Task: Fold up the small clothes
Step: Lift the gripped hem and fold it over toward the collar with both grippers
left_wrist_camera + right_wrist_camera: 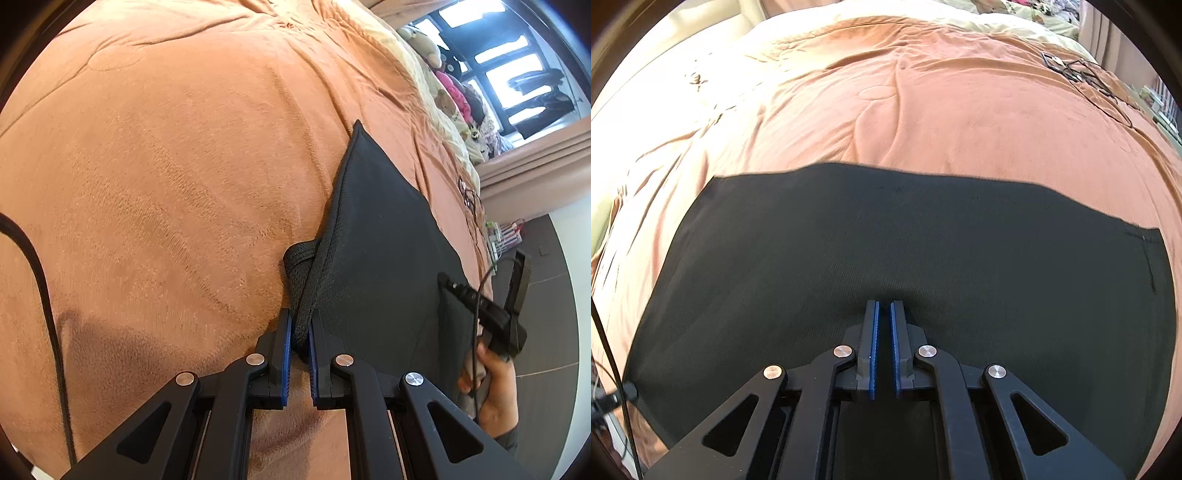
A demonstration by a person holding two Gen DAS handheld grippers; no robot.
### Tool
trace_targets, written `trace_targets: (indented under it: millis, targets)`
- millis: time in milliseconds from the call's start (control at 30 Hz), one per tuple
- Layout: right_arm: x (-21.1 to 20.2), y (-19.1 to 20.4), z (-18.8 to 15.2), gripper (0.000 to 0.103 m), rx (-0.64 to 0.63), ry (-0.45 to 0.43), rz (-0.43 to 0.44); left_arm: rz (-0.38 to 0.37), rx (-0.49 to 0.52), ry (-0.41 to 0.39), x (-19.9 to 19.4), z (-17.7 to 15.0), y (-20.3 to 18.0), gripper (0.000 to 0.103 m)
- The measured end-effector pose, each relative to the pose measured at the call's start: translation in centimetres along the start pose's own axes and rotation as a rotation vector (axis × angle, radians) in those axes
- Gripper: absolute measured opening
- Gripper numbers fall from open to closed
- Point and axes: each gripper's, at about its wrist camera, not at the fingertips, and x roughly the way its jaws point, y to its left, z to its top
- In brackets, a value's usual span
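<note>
We see a black knit garment [384, 236] spread on a bed covered by an orange plush blanket [166, 166], lying toward the blanket's near edge in the right wrist view, where it stretches almost flat from side to side [886, 240]. Our left gripper [300, 325] has its blue-padded fingers [284, 354] clenched on a thick bunched hem of the garment, which runs up from between them to a pointed corner raised off the blanket. Our right gripper [882, 306] hangs over the middle of the cloth with its fingers drawn almost together; we cannot tell whether any fabric is pinched between them. In the left wrist view a hand [491, 384] holds that right gripper at the garment's far side. A black cable [44, 295] crosses the blanket's left part.
</note>
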Motion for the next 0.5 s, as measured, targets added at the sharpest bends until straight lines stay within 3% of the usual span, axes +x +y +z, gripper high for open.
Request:
trace_targets:
  millis: [500]
  targets:
    - [4.4,-1.3,7.6,0.003,0.058,0.034,-0.068,-0.007,-0.021,0.007,0.0,0.1,0.4,0.008]
